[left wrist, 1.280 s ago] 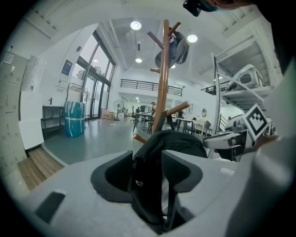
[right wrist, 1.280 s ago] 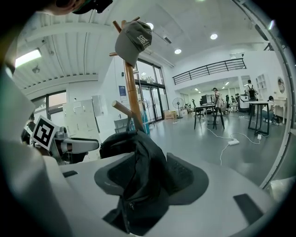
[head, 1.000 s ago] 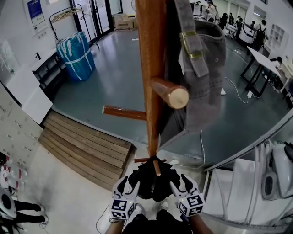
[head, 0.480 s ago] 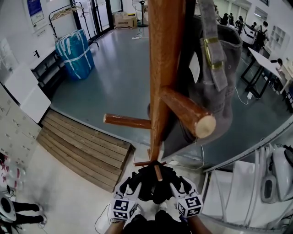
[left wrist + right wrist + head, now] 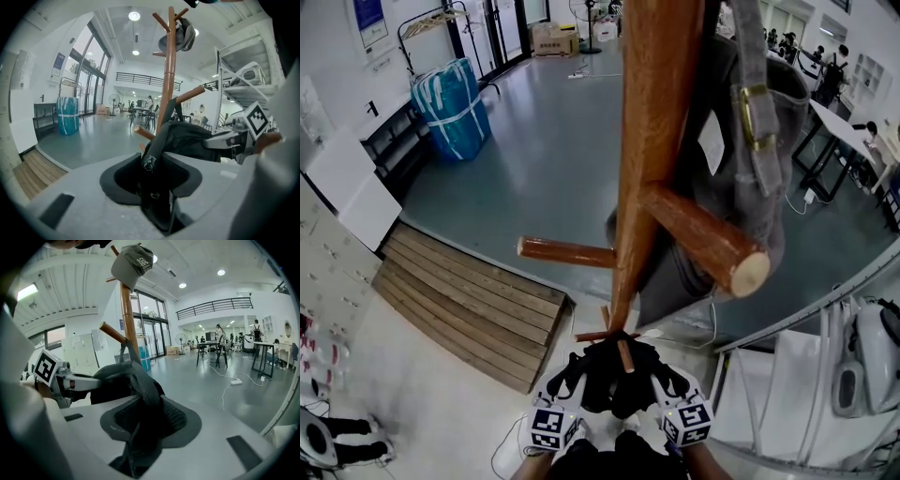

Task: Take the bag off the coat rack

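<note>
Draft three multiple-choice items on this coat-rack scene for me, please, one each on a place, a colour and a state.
1. Where is the grey cap?
A. at the top of the coat rack
B. on the floor
C. on a desk

2. What colour is the wrapped bundle on the floor?
A. red
B. yellow
C. blue

3. What has hold of the black bag?
A. nothing
B. both the left claw and the right claw
C. the left claw alone

Key:
1 A: both gripper views show it up among the top pegs.
2 C: its wrapping is blue with pale straps.
3 B: each claw's jaws are closing with bag fabric between them.
</note>
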Demonstrator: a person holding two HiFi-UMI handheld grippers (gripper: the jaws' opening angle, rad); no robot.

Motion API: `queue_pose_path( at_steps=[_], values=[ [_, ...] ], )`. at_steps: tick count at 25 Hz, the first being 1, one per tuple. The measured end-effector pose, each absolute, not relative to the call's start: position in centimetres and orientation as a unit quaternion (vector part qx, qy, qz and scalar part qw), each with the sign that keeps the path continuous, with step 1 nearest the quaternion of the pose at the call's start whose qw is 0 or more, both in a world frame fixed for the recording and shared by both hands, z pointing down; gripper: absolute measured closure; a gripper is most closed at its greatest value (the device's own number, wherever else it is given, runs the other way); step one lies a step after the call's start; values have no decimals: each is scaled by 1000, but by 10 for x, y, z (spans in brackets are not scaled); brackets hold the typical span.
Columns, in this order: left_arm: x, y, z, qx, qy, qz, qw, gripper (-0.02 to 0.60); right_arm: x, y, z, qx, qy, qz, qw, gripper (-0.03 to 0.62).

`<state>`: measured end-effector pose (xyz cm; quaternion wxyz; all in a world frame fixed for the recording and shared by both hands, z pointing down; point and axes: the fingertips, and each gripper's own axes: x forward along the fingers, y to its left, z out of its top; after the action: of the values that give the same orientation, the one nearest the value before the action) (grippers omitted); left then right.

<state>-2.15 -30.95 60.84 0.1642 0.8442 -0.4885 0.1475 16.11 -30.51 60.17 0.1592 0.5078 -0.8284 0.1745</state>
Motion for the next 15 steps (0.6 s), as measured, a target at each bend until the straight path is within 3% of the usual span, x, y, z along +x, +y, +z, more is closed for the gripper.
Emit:
queue_pose_path(
  at_steps=[15],
  values=[
    [-19,-301,600,858,-472,136,150,495,160,-297,595,505,-832,168,158,514]
  ],
)
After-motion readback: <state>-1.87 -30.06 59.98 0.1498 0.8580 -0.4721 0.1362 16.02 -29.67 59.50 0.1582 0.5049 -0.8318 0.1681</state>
